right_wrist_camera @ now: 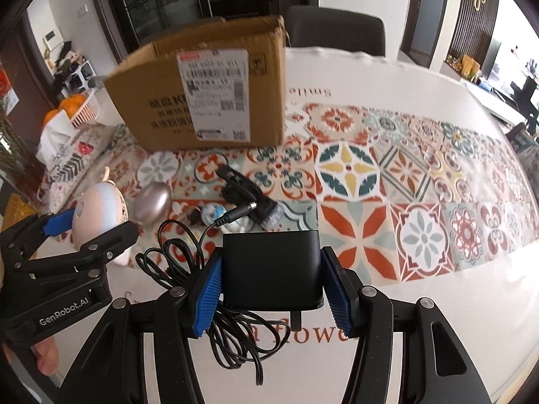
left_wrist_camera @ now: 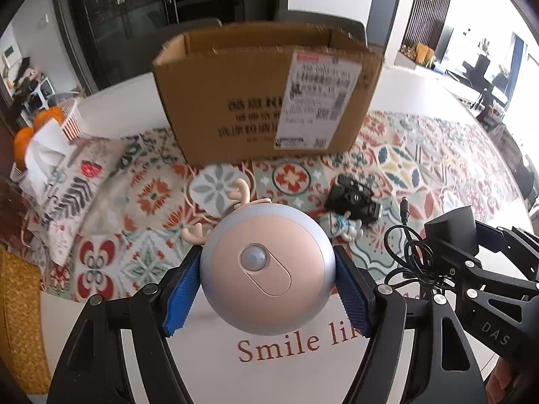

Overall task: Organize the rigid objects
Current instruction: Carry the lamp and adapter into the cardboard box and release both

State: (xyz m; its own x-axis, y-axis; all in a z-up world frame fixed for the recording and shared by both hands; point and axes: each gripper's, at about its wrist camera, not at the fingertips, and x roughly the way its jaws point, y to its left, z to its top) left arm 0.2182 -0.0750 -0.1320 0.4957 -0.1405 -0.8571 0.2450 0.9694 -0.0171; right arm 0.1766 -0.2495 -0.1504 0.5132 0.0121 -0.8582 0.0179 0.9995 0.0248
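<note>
Left gripper (left_wrist_camera: 267, 281) clamped on a round pink night light (left_wrist_camera: 267, 269) with small antlers, blue pads (left_wrist_camera: 180, 294) pressed against both sides of its silver rim, lifted clear of the table (left_wrist_camera: 101, 107). Right gripper (right_wrist_camera: 271, 298) likewise pinched on a black power adapter (right_wrist_camera: 271, 266), pads flat on its two short sides, the adapter's long side running left to right across the jaws, plug pins pointing down, its cable (right_wrist_camera: 188, 259) bunched in loops on the left and trailing below.

Straight ahead and farther off from both grippers, an open cardboard box (left_wrist_camera: 266, 91) standing upright on the patterned tablecloth (right_wrist_camera: 370, 175), opening upward, shipping label on the near wall. Seen from the left wrist, box nearly dead centre, just beyond the night light; seen from the right wrist, box off to the far left. Left hand therefore judged better lined up with the box, right hand needing to swing leftward.

Between grippers and box, lying on the cloth: a black flashlight (left_wrist_camera: 353, 200), a small white and blue figurine (left_wrist_camera: 347, 227), and a pinkish oval object (right_wrist_camera: 151, 203), all well short of the box.

At far left, a tissue pack (left_wrist_camera: 43, 155) and a basket of oranges (left_wrist_camera: 72, 119).
</note>
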